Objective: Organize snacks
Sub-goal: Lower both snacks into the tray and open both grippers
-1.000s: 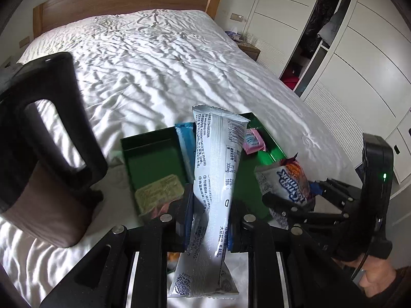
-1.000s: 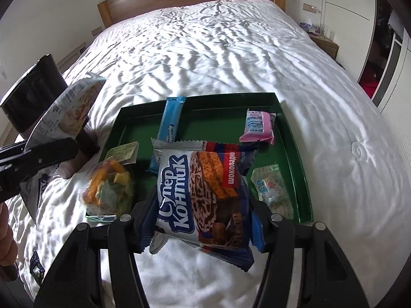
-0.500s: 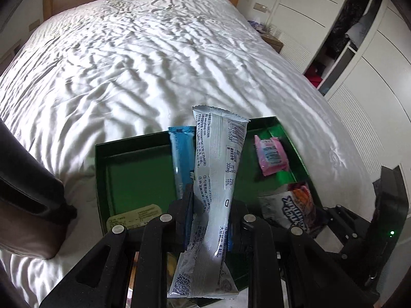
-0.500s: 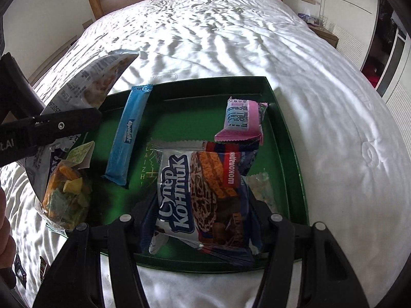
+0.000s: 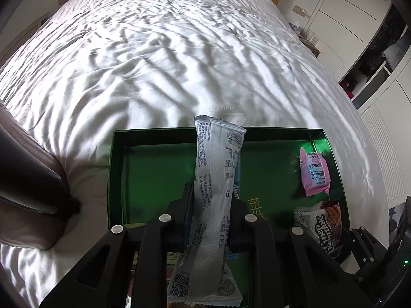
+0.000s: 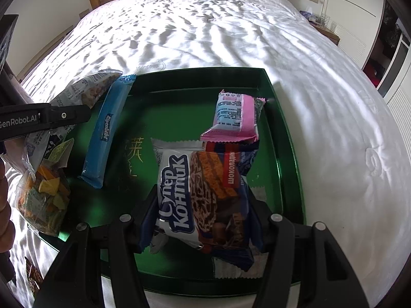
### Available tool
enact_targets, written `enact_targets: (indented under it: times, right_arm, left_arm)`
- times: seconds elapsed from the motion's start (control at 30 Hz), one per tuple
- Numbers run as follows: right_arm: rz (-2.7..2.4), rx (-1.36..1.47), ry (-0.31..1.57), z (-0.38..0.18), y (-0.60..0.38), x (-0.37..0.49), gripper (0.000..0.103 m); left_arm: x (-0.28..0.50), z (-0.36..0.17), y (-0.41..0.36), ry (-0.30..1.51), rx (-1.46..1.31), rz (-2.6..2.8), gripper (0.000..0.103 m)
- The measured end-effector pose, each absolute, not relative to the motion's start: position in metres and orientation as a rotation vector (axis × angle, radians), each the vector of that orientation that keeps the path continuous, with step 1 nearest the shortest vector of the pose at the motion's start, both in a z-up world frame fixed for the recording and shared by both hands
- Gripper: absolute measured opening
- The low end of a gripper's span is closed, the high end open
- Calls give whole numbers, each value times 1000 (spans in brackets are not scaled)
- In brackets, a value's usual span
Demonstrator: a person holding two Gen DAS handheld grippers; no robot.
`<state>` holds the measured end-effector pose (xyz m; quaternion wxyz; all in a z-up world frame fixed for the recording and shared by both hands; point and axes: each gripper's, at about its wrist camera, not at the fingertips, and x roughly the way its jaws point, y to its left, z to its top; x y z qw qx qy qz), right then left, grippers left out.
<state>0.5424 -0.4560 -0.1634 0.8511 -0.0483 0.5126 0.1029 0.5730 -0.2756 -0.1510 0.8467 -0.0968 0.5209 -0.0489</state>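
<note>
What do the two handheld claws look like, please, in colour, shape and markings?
Both the left claw and right claw are matte black plastic, with angular linkage arms joined by round silver rivets. White "GenRobot.AI" lettering marks the left one's side, and a small green indicator light glows on the right unit.

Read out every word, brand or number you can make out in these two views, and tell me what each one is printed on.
"Супер Контик" and "шоколадный": chocolate snack pack held by the right gripper.
"Alpenliebe": blue bar in the green tray.
"GenRobot.AI": left gripper, seen from the right wrist.
Gold Chinese characters on the tray floor: not legible.
Fine print on the silver packet and pink packet: too small.
</note>
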Motion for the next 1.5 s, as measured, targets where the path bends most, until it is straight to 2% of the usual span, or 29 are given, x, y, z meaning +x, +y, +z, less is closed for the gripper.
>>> enact_targets:
  times: [0.77, 0.87, 1.03, 1.1, 1.17, 1.43, 1.5]
  right_arm:
    - [249, -126, 1088, -166, -444, 534, 61]
    - [243, -126, 1086, -166, -446, 534, 62]
    - [231, -120, 1087, -166, -448, 534, 63]
    - [227, -121, 1086, -165, -448, 534, 69]
    - [227, -120, 1072, -162, -447, 532, 88]
    - [232, -121, 1042, -147, -444, 529, 90]
    - [228, -122, 1037, -142, -444, 527, 91]
  left_arm:
    - [572, -160, -275, 1101, -351, -93, 21]
    - [569, -156, -271, 1085, -361, -100, 29]
    - [565, -150, -270, 1070, -333, -103, 30]
    - [563, -147, -270, 1063, -326, -106, 30]
    - [561, -144, -272, 1053, -305, -110, 33]
    - [551, -128, -274, 1030, -264, -121, 34]
    - [547, -124, -274, 1025, -256, -119, 37]
